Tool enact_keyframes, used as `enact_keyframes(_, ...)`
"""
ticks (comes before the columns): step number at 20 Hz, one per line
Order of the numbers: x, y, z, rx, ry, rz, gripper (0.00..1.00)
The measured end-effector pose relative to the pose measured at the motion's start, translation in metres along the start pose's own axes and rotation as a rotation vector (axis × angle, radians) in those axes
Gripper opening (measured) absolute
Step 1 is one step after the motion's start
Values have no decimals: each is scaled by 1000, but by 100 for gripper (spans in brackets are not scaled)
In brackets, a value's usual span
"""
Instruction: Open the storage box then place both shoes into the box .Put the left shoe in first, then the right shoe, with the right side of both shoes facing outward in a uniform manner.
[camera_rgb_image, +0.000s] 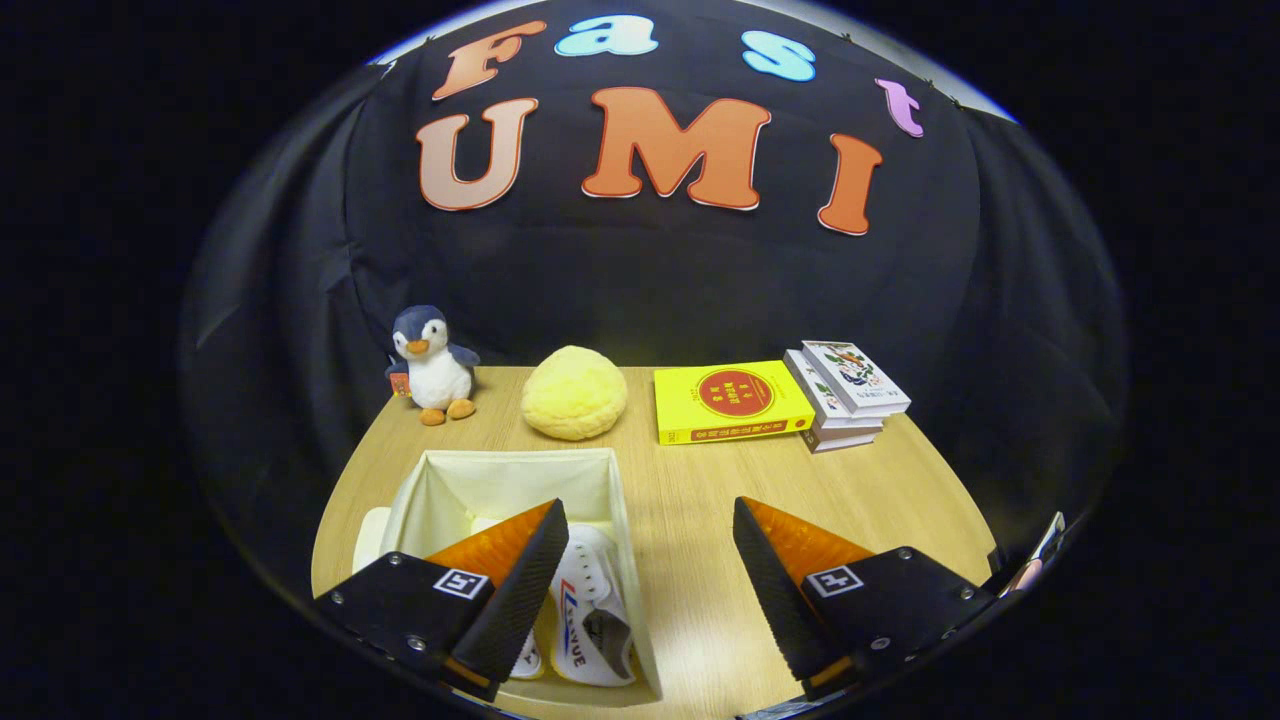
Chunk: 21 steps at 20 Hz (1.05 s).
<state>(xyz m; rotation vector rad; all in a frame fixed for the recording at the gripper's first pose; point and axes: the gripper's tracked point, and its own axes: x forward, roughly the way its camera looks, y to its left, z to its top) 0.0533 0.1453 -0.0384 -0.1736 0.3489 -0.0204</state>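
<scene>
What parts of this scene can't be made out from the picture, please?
- Shoes in the box: the open claw's left finger covers them, so how many shoes and which way they face is unclear.
- Stacked books: cover text too small.
- Object at the table's right edge: cut off, unidentifiable.

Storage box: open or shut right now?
Open. The storage box shows its pale lining, a white shoe inside; the gripper fingers are spread apart, holding nothing.
</scene>
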Motion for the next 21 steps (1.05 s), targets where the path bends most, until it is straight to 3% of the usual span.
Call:
enact_keyframes(9, -34, -112, 27, 77, -84, 26, 99)
enact_keyframes(13, -46, -178, 36, 64, -149, -1, 99)
enact_keyframes(21, -50, -271, 40, 99, -200, 9, 99)
